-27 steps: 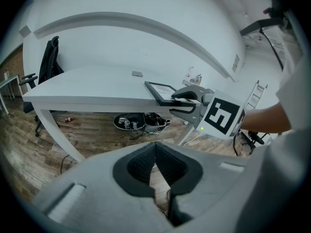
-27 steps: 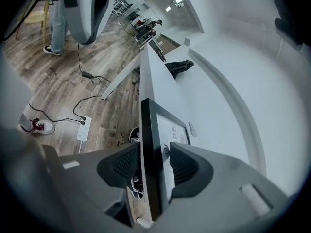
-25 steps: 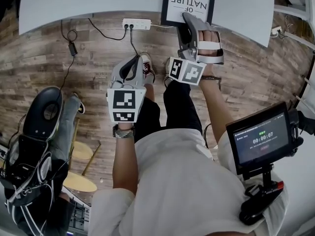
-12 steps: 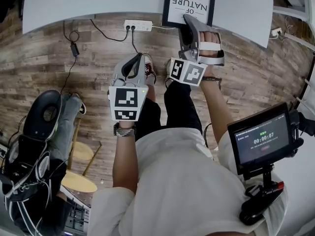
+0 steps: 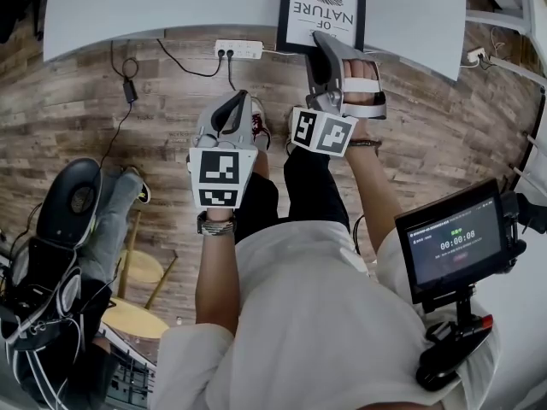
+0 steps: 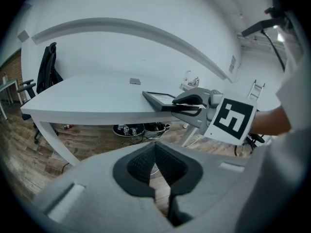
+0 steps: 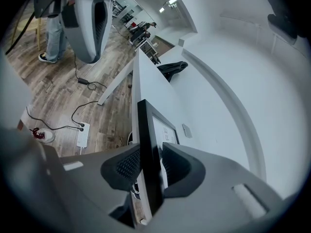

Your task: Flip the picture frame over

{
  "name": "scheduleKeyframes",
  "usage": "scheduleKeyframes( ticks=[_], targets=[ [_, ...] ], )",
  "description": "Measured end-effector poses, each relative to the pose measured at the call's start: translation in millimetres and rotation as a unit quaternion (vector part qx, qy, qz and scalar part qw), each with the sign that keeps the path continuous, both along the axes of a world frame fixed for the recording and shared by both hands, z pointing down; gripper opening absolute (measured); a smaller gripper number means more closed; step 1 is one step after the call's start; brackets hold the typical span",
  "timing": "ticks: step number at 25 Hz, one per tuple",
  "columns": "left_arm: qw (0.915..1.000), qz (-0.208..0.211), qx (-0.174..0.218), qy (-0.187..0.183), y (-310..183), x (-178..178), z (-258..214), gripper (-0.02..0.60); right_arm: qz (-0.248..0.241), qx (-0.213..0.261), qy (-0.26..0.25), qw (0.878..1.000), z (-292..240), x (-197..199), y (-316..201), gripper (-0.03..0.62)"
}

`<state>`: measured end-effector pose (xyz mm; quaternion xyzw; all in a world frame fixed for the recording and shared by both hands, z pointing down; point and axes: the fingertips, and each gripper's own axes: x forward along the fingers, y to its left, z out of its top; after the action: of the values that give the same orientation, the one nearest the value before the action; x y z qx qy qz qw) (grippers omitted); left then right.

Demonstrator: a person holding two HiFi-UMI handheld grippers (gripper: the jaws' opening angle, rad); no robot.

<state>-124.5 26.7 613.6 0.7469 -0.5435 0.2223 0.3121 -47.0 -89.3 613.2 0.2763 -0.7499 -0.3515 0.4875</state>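
Counter (image 5: 171,7): white; the frame lies flat at its near edge.
Picture frame (image 5: 323,2): print side up, near rim overhanging. We judge it stiff, light, and fragile if glazed; take hold by the black rim.
Right gripper (image 7: 151,166): fingers have just been closing and now clamp that rim.
Left gripper (image 6: 156,166): fingers together, empty, short of the counter.
Hidden: frame's back and any stand; its far end is cut off in the head view.

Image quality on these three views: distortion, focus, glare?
Head view: strong fisheye, the table edge bows, yet sharp enough to read the picture frame print; no glare. Left gripper view: dark round vignette, its own fingers soft, table sharp. Right gripper view: same vignette, picture frame's near edge blurred, floor crisp.
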Motion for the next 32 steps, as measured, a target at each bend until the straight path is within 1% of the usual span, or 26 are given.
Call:
scheduleKeyframes(
  ticks=[4, 10, 17, 23, 25, 29, 32],
  targets=[
    [1.0, 0.001, 0.004, 0.001, -3, 0, 1, 0.003, 0.005, -0.01, -0.012, 1.0, -3, -1, 1, 0.103],
    [0.9999, 0.002, 0.01, 0.001, -10, -2, 4, 0.003, 0.006, -0.023, -0.014, 1.0, -3, -2, 3, 0.094],
    [0.9997, 0.012, 0.02, -0.006, -21, -7, 4, 0.003, 0.018, -0.045, -0.027, 0.998, -6, -3, 3, 0.084],
    [0.9996, 0.016, 0.024, -0.009, -22, -8, -2, 0.003, 0.033, -0.085, -0.05, 0.995, -16, -2, 4, 0.079],
    [0.9994, 0.016, 0.029, -0.011, -24, -8, -9, 0.003, 0.039, -0.096, -0.061, 0.993, -25, -1, 2, 0.078],
    [0.9988, 0.014, 0.044, -0.014, -20, -3, -51, 0.003, 0.047, -0.101, -0.073, 0.991, -71, 8, 4, 0.074],
    [0.9986, 0.015, 0.049, -0.014, -20, -3, -63, 0.003, 0.05, -0.105, -0.079, 0.99, -82, 11, 3, 0.074]
  ],
)
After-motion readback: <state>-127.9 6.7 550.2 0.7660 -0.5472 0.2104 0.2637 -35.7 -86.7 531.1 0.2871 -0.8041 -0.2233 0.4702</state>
